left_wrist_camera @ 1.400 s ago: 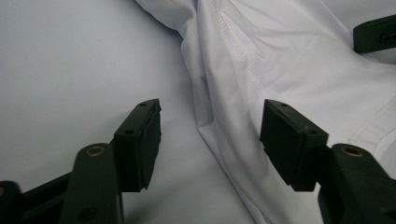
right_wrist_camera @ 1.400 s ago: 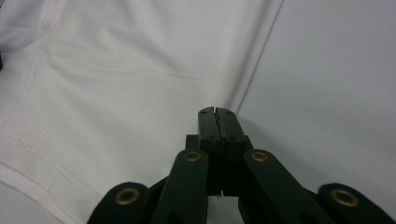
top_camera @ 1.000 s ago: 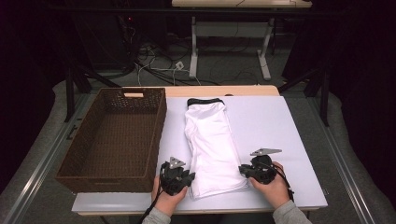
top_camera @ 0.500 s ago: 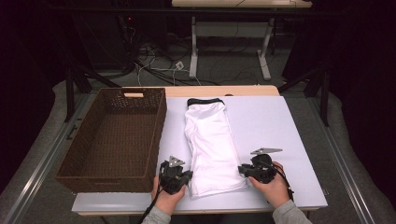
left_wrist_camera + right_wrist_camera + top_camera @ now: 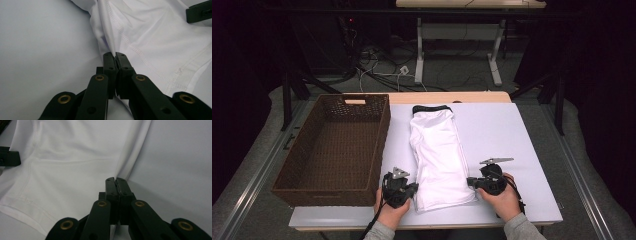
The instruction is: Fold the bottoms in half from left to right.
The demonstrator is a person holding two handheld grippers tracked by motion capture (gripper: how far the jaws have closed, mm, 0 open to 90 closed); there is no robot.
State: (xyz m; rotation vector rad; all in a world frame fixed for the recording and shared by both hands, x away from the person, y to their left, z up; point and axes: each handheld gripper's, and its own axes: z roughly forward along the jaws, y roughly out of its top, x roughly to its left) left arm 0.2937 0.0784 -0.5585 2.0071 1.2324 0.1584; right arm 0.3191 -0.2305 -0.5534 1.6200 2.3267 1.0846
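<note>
Folded white shirt (image 5: 438,155) lies lengthwise on table (image 5: 512,135), beside basket (image 5: 337,145), long axis running away from person. L gripper (image 5: 408,190) and R gripper (image 5: 473,182) each pinch a near corner of its hem, jaws just closed on cloth.

Probably lab: floor cables (image 5: 377,75), black drapes (image 5: 602,100)

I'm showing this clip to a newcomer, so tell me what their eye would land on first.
A folded white garment with a black collar lies lengthwise mid-table on the pale mat. At its near end, the left tool and right tool are each clamped on a side edge, jaws having just closed on the fabric. An empty brown wicker basket sits to the left.
</note>
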